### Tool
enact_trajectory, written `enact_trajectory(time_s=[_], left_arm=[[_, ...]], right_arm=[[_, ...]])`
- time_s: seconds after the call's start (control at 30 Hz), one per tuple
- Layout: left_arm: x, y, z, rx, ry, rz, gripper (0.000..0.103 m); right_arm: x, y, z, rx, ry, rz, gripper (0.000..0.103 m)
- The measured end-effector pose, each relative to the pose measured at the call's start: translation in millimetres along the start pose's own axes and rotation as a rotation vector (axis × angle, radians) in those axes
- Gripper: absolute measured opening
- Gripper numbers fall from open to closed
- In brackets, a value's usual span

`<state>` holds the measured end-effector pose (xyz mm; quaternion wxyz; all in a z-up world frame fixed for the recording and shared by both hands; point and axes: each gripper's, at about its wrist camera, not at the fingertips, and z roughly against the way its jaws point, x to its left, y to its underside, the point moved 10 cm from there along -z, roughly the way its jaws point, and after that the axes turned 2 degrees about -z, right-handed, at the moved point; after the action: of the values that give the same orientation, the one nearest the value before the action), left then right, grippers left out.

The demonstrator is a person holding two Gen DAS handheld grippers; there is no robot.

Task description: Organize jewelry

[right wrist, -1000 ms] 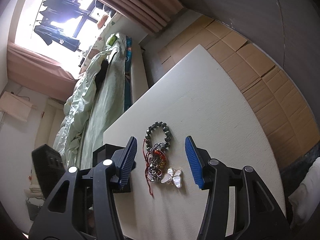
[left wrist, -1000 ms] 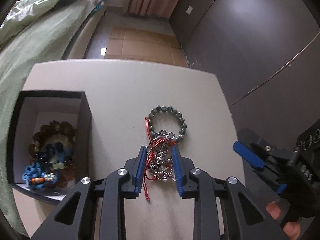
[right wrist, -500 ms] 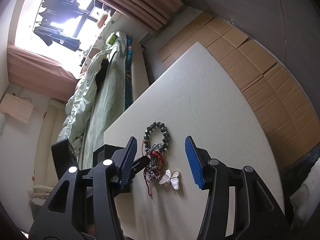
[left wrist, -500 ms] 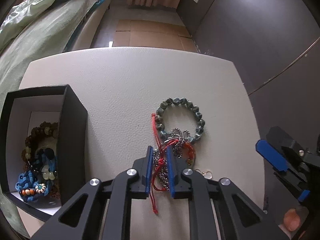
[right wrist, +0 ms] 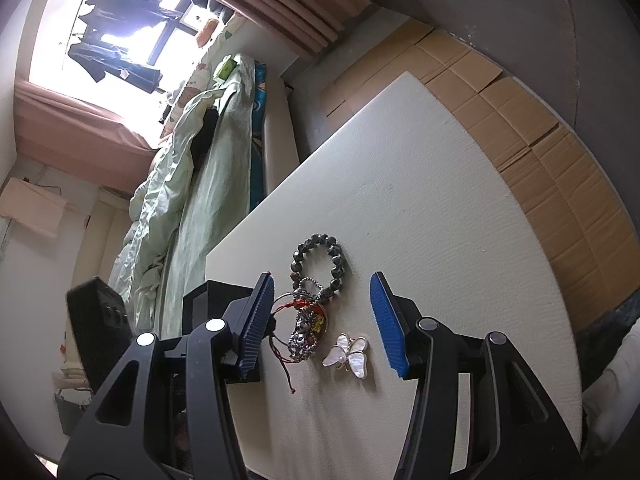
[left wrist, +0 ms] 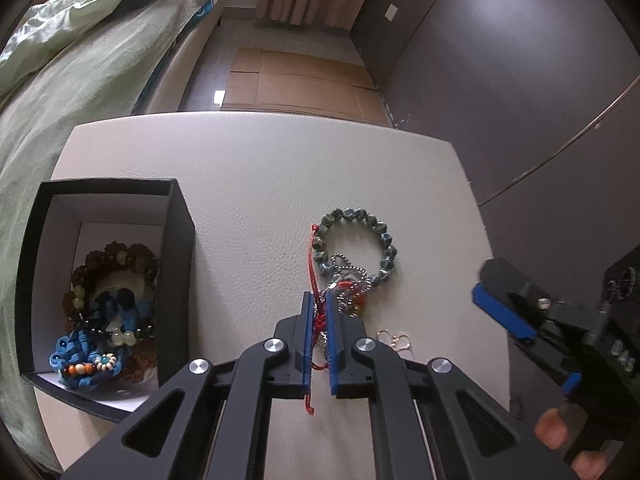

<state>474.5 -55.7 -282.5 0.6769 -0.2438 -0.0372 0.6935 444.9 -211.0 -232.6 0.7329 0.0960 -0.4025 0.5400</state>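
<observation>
My left gripper (left wrist: 319, 304) is shut on a red cord bracelet (left wrist: 319, 322) and lifts it off a small pile of silver chain jewelry (left wrist: 347, 280) on the white table (left wrist: 248, 184). A grey-green bead bracelet (left wrist: 356, 240) lies just beyond the pile. A black box (left wrist: 178, 264) at the left holds several bead and blue cord bracelets. My right gripper (right wrist: 322, 316) is open and empty, hovering above the pile (right wrist: 306, 330), the bead bracelet (right wrist: 318, 262) and a white butterfly brooch (right wrist: 350, 354).
A bed with a pale green quilt (left wrist: 60, 80) runs along the table's left side. Flattened cardboard (left wrist: 296, 88) covers the floor beyond the far edge. A dark wall (left wrist: 520, 80) stands to the right. My right gripper shows at the right of the left wrist view (left wrist: 520, 320).
My left gripper closed from open around the pile onto the red cord, then rose and drew back, pulling the cord up. The right gripper stayed open and nearly still.
</observation>
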Motion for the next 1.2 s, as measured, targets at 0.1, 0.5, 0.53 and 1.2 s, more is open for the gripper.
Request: enact_trajectory(time_s=[0.1, 0.5, 0.53, 1.2], left_arm=[[0.8, -3.5, 8.9, -0.021, 0.025, 0.008, 0.003], [-6.3, -22.6, 56.9, -0.135, 0.173, 0.043, 0.003], [-5.9, -24.9, 63.5, -0.150, 0.183, 0.044, 0.003], [-3.5, -47.2, 130.8, -0.277, 0.247, 0.051, 0.003]], right_arm=[[1.7, 1.6, -4.0, 0.005, 0.008, 0.007, 0.051], [10.2, 0.0, -28.9, 0.031, 0.049, 0.044, 0.051], [12.0, -0.7, -32.3, 0.032, 0.057, 0.053, 0.051], [10.9, 9.2, -83.9, 0.054, 0.399, 0.305, 0.010]])
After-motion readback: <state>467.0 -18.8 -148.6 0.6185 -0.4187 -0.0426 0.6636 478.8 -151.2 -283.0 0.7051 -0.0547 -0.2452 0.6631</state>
